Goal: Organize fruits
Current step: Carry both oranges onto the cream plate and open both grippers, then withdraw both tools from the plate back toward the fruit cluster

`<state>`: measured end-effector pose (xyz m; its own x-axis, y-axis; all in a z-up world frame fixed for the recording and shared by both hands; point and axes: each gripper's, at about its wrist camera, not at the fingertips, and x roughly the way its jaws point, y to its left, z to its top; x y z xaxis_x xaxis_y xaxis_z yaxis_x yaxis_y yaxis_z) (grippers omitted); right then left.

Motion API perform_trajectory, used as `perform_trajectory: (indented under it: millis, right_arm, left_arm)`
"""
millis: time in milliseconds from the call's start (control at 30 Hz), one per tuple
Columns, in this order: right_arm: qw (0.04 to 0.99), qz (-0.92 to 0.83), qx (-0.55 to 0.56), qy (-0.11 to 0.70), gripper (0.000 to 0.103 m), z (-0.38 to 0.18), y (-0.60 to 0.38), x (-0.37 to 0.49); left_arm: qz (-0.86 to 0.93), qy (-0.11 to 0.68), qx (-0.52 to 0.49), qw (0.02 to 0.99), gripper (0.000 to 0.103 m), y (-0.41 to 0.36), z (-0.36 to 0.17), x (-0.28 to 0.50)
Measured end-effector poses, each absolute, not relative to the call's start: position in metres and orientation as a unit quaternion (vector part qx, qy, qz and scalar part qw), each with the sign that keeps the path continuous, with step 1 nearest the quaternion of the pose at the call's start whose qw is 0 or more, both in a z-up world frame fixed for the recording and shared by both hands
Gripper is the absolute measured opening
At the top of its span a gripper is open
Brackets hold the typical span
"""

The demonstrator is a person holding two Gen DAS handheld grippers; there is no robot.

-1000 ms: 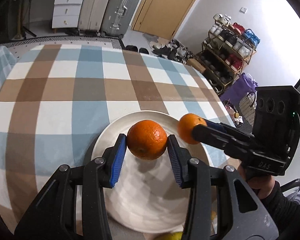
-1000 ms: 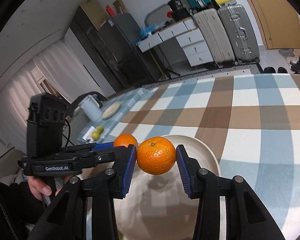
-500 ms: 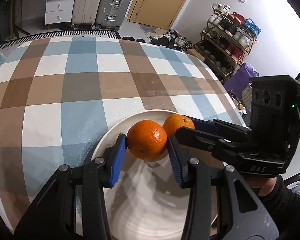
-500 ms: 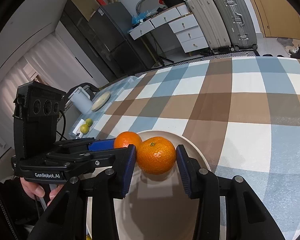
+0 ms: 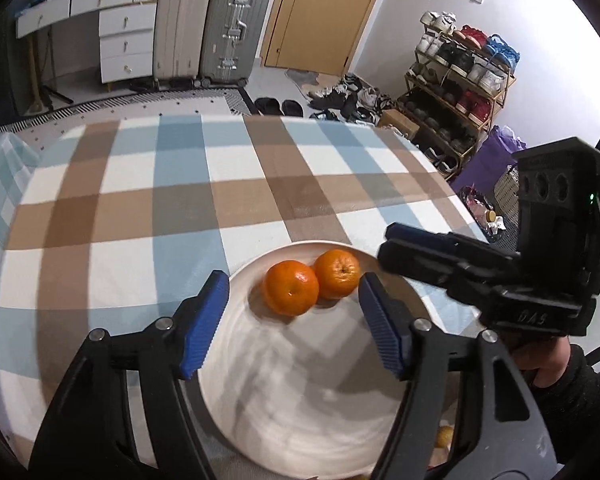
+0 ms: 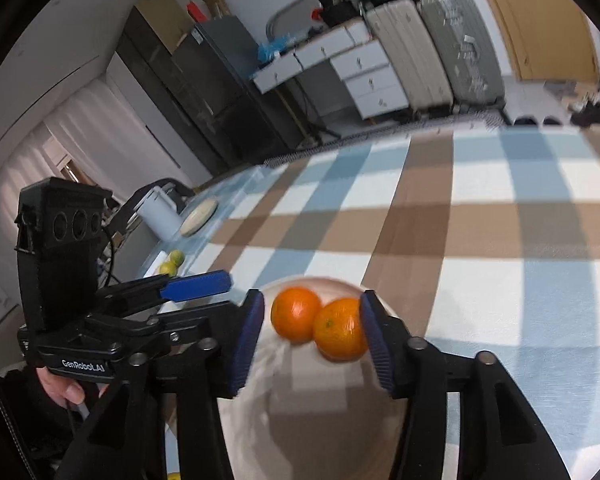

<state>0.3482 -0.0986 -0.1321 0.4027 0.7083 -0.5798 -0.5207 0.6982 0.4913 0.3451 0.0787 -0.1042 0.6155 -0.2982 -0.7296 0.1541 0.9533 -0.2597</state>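
Both oranges, one (image 5: 291, 288) & another (image 5: 337, 274), sit touching on the white plate (image 5: 300, 420). My left gripper (image 5: 294, 320) & right gripper (image 6: 312, 340) jaws are opening, clamping nothing. Two done, I reckon; yellow fruit (image 6: 172, 263) at table edge prob left

A second ago each tool gripped an orange above the plate (image 5: 260, 360); now both oranges rest on it, touching each other. The left tool (image 5: 294, 322) is opening, its blue pads clear of the left orange (image 5: 291, 293), and has drawn back. The right tool (image 6: 312, 340) is opening too; whether its right pad yet clears the right orange (image 6: 338, 334) cannot be told
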Motion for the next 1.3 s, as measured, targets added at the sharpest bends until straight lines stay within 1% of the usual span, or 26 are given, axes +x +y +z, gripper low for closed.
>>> perform_trajectory:
  millis: [33,67,100,133,167,200,267,333,400,467,567,633,667,700,733,900,1033,1167,1300]
  right_arm:
    - [0.832,0.368,0.116,0.398,0.055,-0.126,-0.1,0.346]
    - [0.834,0.368,0.121,0.394,0.058,-0.119,-0.103,0.343]
    - [0.835,0.368,0.127,0.389,0.064,-0.113,-0.106,0.339]
    - [0.838,0.367,0.132,0.382,0.068,-0.106,-0.11,0.335]
    - [0.842,0.364,0.134,0.374,0.076,-0.098,-0.113,0.329]
    - [0.847,0.361,0.134,0.366,0.082,-0.091,-0.116,0.322]
    - [0.855,0.36,0.129,0.351,0.09,-0.077,-0.121,0.308]
    - [0.861,0.359,0.121,0.34,0.093,-0.064,-0.125,0.29]
    - [0.868,0.355,0.113,0.329,0.1,-0.054,-0.13,0.272]
    - [0.875,0.351,0.116,0.312,0.102,-0.047,-0.138,0.252]
    - [0.877,0.355,0.129,0.296,0.102,-0.039,-0.15,0.228]
    - [0.883,0.349,0.131,0.285,0.103,-0.035,-0.156,0.211]
    - [0.885,0.349,0.131,0.279,0.103,-0.034,-0.158,0.202]
    - [0.887,0.348,0.133,0.274,0.103,-0.033,-0.16,0.195]
    - [0.89,0.343,0.135,0.269,0.103,-0.033,-0.162,0.187]
    - [0.899,0.332,0.129,0.255,0.103,-0.037,-0.162,0.145]
    - [0.911,0.309,0.119,0.246,0.103,-0.046,-0.161,0.114]
    - [0.91,0.307,0.118,0.254,0.103,-0.057,-0.162,0.095]
    - [0.911,0.3,0.107,0.264,0.103,-0.066,-0.161,0.079]
  left_arm:
    - [-0.122,0.415,-0.083,0.898,0.066,0.079,-0.097,0.339]
    - [-0.118,0.411,-0.081,0.9,0.069,0.079,-0.09,0.334]
    - [-0.114,0.406,-0.078,0.903,0.073,0.08,-0.083,0.328]
    - [-0.111,0.398,-0.076,0.908,0.075,0.079,-0.075,0.32]
    - [-0.108,0.392,-0.073,0.911,0.08,0.08,-0.069,0.313]
    - [-0.102,0.383,-0.069,0.916,0.081,0.079,-0.061,0.302]
    - [-0.095,0.374,-0.064,0.92,0.081,0.079,-0.051,0.288]
    - [-0.086,0.374,-0.065,0.921,0.081,0.08,-0.043,0.274]
    - [-0.077,0.37,-0.075,0.923,0.081,0.084,-0.037,0.257]
    - [-0.071,0.363,-0.082,0.926,0.084,0.086,-0.031,0.237]
    - [-0.06,0.351,-0.071,0.932,0.086,0.082,-0.021,0.206]
    - [-0.058,0.339,-0.056,0.937,0.089,0.075,-0.014,0.184]
    - [-0.053,0.331,-0.048,0.941,0.094,0.071,-0.012,0.173]
    - [-0.049,0.326,-0.044,0.943,0.101,0.068,-0.01,0.166]
    - [-0.042,0.316,-0.039,0.947,0.102,0.065,-0.007,0.155]
    - [-0.025,0.282,-0.033,0.958,0.102,0.047,-0.003,0.112]
    - [-0.019,0.28,-0.011,0.96,0.102,0.028,-0.012,0.087]
    - [-0.02,0.299,-0.016,0.954,0.102,0.02,-0.032,0.071]
    - [-0.009,0.324,-0.045,0.945,0.102,0.026,-0.055,0.06]
